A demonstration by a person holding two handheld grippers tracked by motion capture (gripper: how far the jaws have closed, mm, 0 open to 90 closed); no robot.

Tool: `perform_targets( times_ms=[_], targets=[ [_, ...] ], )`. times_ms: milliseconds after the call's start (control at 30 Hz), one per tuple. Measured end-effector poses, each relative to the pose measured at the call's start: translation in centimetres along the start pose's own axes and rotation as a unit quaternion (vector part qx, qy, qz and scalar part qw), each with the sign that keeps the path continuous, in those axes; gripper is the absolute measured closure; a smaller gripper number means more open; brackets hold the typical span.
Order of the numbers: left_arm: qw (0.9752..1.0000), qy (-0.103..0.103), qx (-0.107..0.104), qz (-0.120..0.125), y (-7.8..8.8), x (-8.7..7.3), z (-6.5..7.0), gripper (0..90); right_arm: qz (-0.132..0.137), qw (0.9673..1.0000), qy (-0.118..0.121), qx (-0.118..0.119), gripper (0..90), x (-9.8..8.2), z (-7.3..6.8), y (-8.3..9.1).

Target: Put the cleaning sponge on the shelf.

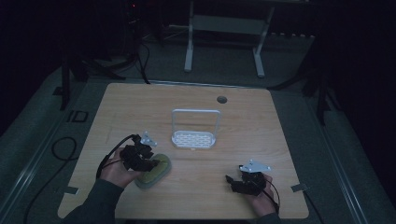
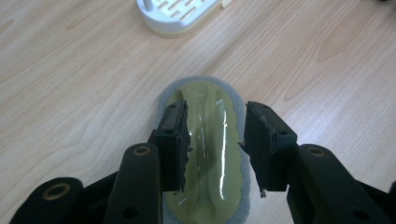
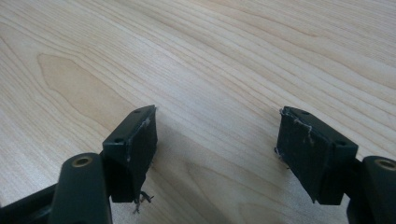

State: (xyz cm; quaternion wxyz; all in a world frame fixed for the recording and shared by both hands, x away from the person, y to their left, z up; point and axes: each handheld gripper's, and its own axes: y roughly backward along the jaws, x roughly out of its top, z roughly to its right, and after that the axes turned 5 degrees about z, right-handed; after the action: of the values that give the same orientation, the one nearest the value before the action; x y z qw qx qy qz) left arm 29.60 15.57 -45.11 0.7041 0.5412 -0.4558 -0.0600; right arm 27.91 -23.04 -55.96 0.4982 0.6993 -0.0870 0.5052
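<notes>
A scrubbing pad (image 1: 154, 171) with a glossy yellow-green handle on a grey oval base lies flat on the wooden table (image 1: 243, 130), near its front left. My left gripper (image 1: 156, 163) hovers right over it. In the left gripper view the pad (image 2: 212, 154) lies lengthwise under the gap of the left gripper (image 2: 217, 107), whose jaws stand apart on either side of the handle without pressing it. At the front right my right gripper (image 1: 231, 179) rests low over bare wood. Seen in its own view, the right gripper (image 3: 217, 114) is open with nothing between the jaws.
A small white slotted tray (image 1: 194, 138) with a tall wire hoop handle stands mid-table, just beyond the pad; its corner (image 2: 175, 16) shows ahead of the left gripper. A round cable hole (image 1: 222, 99) sits near the far edge. The surroundings are dark, with a white frame behind.
</notes>
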Motion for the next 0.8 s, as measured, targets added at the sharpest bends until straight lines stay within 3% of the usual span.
perform_targets(
  times_ms=[367,800],
  targets=[
    [0.9988,0.013,-0.009,-0.046,-1.3,0.7,-0.9,59.3,0.001,1.0000,0.003,0.000,28.2,0.0,0.0,0.0],
    [0.9962,0.024,-0.024,-0.080,-2.4,1.0,-1.5,57.0,0.000,1.0000,0.002,0.000,28.1,0.0,0.0,0.0]
  ],
)
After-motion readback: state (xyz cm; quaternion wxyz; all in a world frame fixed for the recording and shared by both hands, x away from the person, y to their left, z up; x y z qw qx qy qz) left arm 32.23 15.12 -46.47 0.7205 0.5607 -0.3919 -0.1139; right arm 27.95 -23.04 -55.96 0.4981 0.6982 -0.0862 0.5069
